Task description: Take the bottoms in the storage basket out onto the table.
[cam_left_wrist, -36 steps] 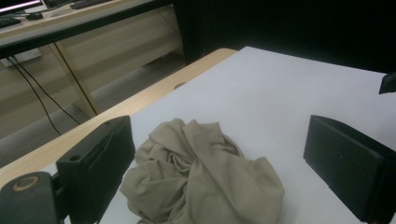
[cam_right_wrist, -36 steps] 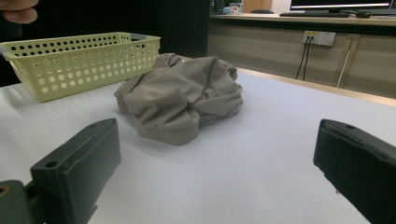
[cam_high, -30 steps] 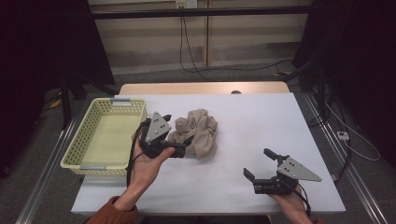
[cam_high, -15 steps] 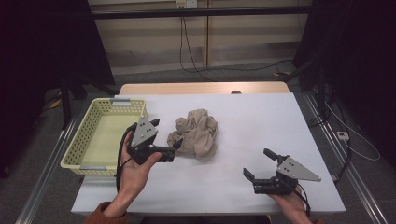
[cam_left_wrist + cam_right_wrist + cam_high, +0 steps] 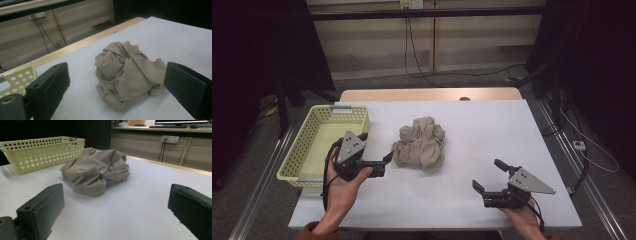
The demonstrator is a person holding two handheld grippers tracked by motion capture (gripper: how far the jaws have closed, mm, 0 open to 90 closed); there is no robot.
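Jaws on both grippers stand wide apart and hold nothing. On the left sits the yellow basket (image 5: 310, 145), with no cloth in it yet. Next comes the left gripper (image 5: 383, 161). It has pulled back from the crumpled tan cloth (image 5: 421, 143) and now sits just beside it, so the grab is still to come. That cloth lies mid-table. The right gripper (image 5: 490, 178) has stayed well apart. No writing can be read.
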